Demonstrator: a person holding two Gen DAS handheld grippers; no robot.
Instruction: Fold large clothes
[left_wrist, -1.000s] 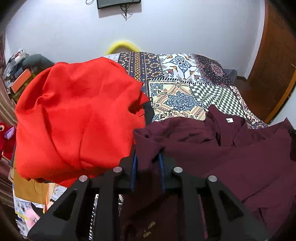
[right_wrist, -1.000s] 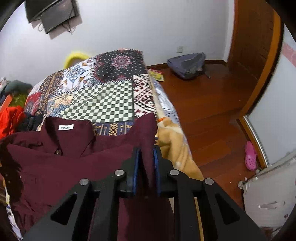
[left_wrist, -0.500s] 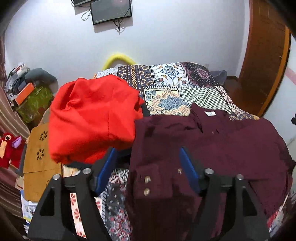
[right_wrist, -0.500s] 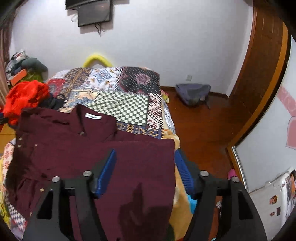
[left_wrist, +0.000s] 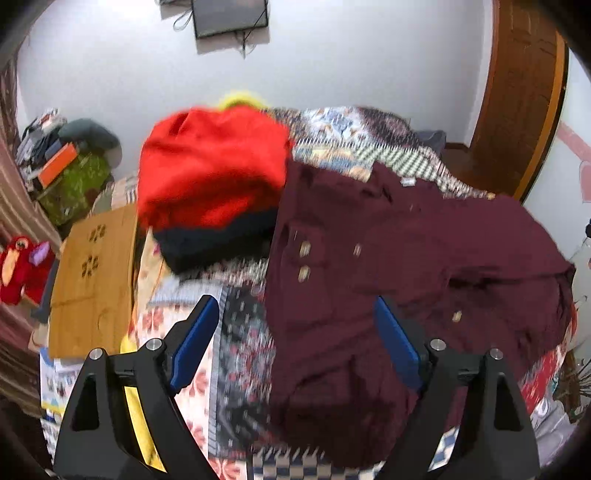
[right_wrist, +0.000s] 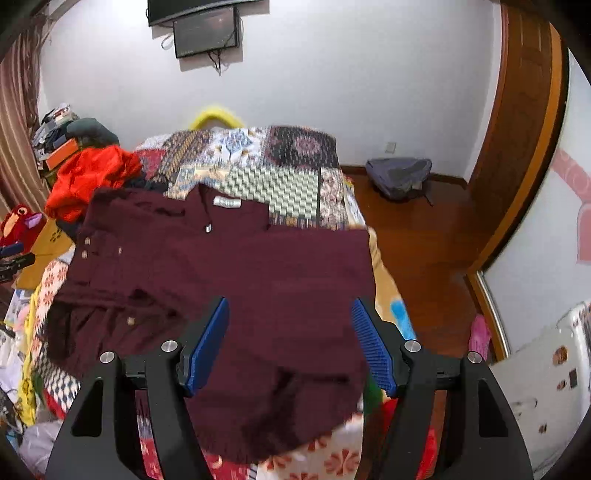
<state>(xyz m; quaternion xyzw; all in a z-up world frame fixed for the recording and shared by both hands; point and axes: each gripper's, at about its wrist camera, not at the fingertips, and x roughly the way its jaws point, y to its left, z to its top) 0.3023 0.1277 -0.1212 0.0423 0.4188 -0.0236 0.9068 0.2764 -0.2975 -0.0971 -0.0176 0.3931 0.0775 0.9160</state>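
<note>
A maroon button-up shirt (left_wrist: 399, 258) lies spread on the patchwork bed quilt (left_wrist: 236, 354), collar and white label toward the far wall; it also shows in the right wrist view (right_wrist: 258, 280). My left gripper (left_wrist: 295, 343) is open and empty, held above the shirt's left edge. My right gripper (right_wrist: 291, 339) is open and empty, held above the shirt's lower right part. Both grippers' blue pads are spread wide apart.
A red garment (left_wrist: 210, 177) sits heaped on dark clothes at the bed's left, also in the right wrist view (right_wrist: 88, 177). A wooden board (left_wrist: 92, 280) lies left of the bed. A grey bag (right_wrist: 400, 177) rests on the wooden floor at right.
Both grippers let go of the maroon shirt, opened wide and pulled back and up. The shirt now lies flat on the quilt.
</note>
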